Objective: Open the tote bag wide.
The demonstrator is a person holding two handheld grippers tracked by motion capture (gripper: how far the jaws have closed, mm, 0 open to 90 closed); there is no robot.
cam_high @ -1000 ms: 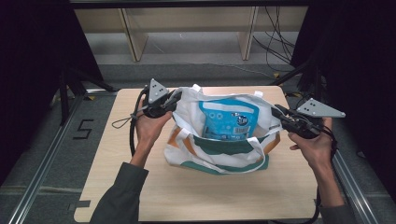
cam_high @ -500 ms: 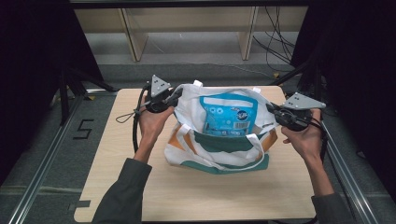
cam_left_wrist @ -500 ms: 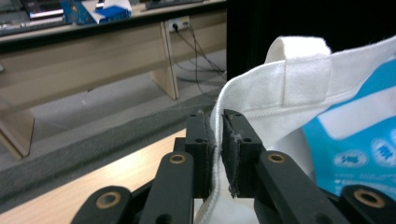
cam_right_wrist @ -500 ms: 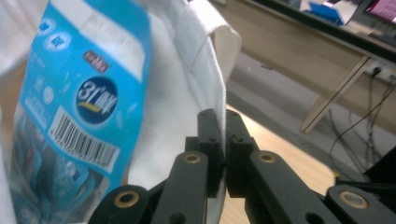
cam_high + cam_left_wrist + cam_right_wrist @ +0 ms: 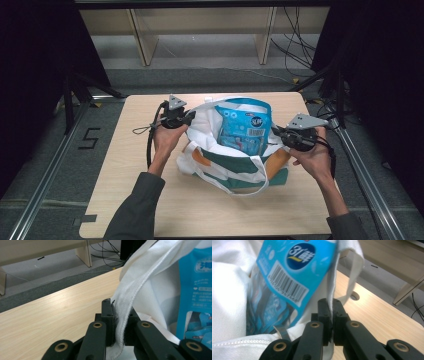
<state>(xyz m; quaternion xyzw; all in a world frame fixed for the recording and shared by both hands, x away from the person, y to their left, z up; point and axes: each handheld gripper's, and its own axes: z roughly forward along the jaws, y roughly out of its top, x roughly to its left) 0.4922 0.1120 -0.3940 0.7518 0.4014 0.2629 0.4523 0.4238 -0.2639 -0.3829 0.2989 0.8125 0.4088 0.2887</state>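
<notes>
Resting on: wooden table [image 5: 125,200] — white-and-green tote bag [image 5: 225,167], mouth open
Inside: blue snack packet [image 5: 245,127], upright
Left gripper [image 5: 187,119]: clamped on bag's left rim
Right gripper [image 5: 277,134]: clamped on bag's right rim

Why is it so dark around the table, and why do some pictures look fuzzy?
High view: light falls on the table and tote bag; the surroundings stay black. Left gripper view: the bag's hem is sharp, the blue snack packet soft. Right gripper view: the packet's barcode looks smeared, the black jaws crisp.
</notes>
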